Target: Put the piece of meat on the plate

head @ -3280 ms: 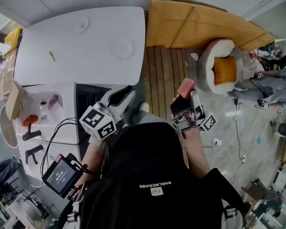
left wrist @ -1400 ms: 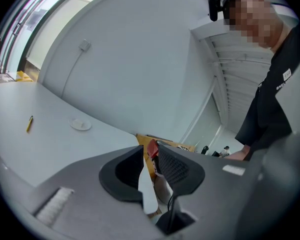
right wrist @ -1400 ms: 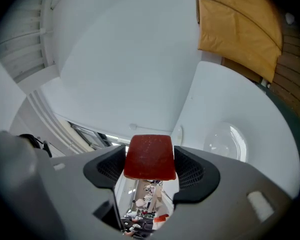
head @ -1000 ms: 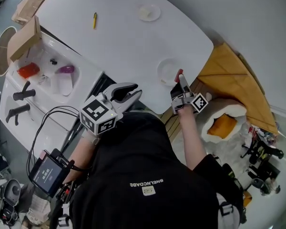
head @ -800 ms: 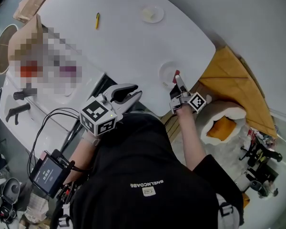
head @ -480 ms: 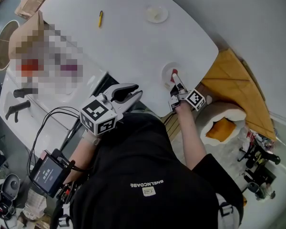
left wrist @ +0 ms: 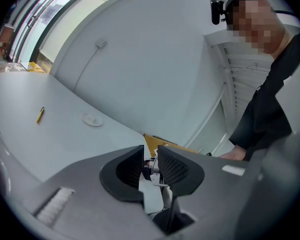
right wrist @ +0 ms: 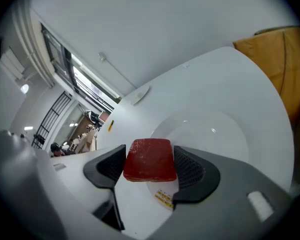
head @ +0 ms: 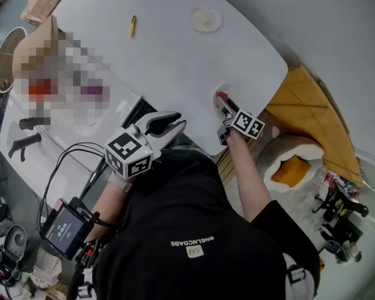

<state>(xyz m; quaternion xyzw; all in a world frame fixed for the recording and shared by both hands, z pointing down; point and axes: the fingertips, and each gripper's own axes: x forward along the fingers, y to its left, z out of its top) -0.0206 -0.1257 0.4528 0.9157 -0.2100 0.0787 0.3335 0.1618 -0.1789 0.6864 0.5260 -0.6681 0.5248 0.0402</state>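
A red block of meat point(right wrist: 150, 159) sits between the pads of my right gripper point(right wrist: 150, 166), which is shut on it. The meat hangs low over the near side of a round white plate point(right wrist: 210, 134) on the white table point(right wrist: 240, 89). In the head view the right gripper point(head: 227, 107) reaches over the table's near edge, with the meat point(head: 222, 96) above the plate point(head: 217, 90). My left gripper point(head: 177, 123) hovers short of the table. Its jaws show only a thin slit in the left gripper view point(left wrist: 150, 151), with nothing in it.
A small saucer point(head: 205, 19) and a yellow pen point(head: 132, 25) lie farther back on the table. An orange board point(head: 306, 99) leans at the table's right end, with a round cushion seat point(head: 290, 164) below it. A white counter point(head: 25, 149) and a cardboard box point(head: 40, 39) stand at the left.
The right gripper has sunk and rolled, carrying the meat from beside the table's edge down over the plate. The left gripper has stayed where it was.
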